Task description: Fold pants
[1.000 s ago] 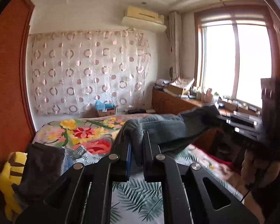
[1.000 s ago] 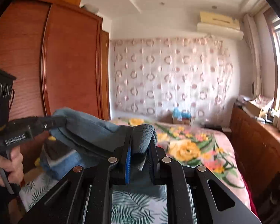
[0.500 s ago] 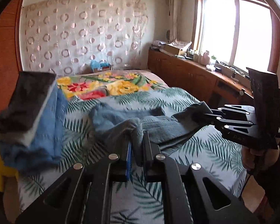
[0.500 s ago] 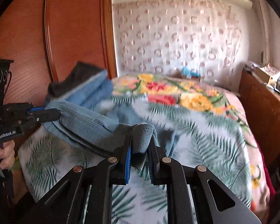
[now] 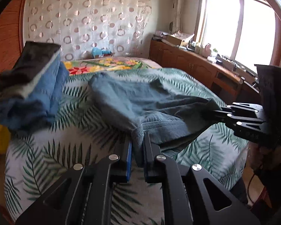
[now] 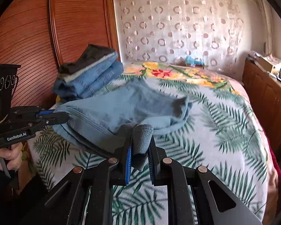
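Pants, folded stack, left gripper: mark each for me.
pants [image 6: 121, 105]: right wrist view, flat blue panel on the bed.
folded stack [image 6: 91, 75]: right wrist view, blue layer's side.
left gripper [image 5: 137, 150]: left wrist view, between fingertips, clamped on fabric.

Soft matt cotton pants [image 5: 140, 101]

Left tongs [image 5: 137, 148] and right tongs [image 6: 139, 148] — both clamped, angled downward, side by side

Daylight poured through a wood-framed window [image 5: 239, 28] above a cluttered wooden cabinet [image 5: 193, 65]; a ring-patterned curtain [image 6: 178, 28] covered the far wall, beside a reddish wardrobe [image 6: 46, 28] and a leaf-print bed [image 6: 224, 121].
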A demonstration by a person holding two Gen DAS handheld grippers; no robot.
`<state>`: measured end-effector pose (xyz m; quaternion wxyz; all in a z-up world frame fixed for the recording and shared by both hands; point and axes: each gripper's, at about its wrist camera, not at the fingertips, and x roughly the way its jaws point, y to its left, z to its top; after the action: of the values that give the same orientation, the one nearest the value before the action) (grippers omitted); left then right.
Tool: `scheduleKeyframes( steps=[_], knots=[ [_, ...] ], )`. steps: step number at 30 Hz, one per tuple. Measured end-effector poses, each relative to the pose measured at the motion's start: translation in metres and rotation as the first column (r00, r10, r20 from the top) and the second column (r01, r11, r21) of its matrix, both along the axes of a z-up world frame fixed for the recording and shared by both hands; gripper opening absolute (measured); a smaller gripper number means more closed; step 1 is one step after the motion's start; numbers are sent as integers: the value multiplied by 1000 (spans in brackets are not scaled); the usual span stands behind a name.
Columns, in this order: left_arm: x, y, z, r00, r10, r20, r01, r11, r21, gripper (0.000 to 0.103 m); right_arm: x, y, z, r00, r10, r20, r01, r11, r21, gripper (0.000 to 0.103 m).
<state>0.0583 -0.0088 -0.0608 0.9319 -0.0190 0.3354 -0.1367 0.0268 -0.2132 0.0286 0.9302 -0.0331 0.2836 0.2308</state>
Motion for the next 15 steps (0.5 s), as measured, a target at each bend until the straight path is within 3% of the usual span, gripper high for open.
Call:
scheduleKeyframes(
  steps=[6,15],
  knots=[
    [-4,-3,-25,998,-5,-60,5,1000,-5,10,3,-5,-12,997,-10,-70,10,1000,4,15],
    [-6,-4,-37,995,20,-100,-19,1000,14,16,6,-10,-22,993,-23,-112,24,1000,7,15]
  ],
)
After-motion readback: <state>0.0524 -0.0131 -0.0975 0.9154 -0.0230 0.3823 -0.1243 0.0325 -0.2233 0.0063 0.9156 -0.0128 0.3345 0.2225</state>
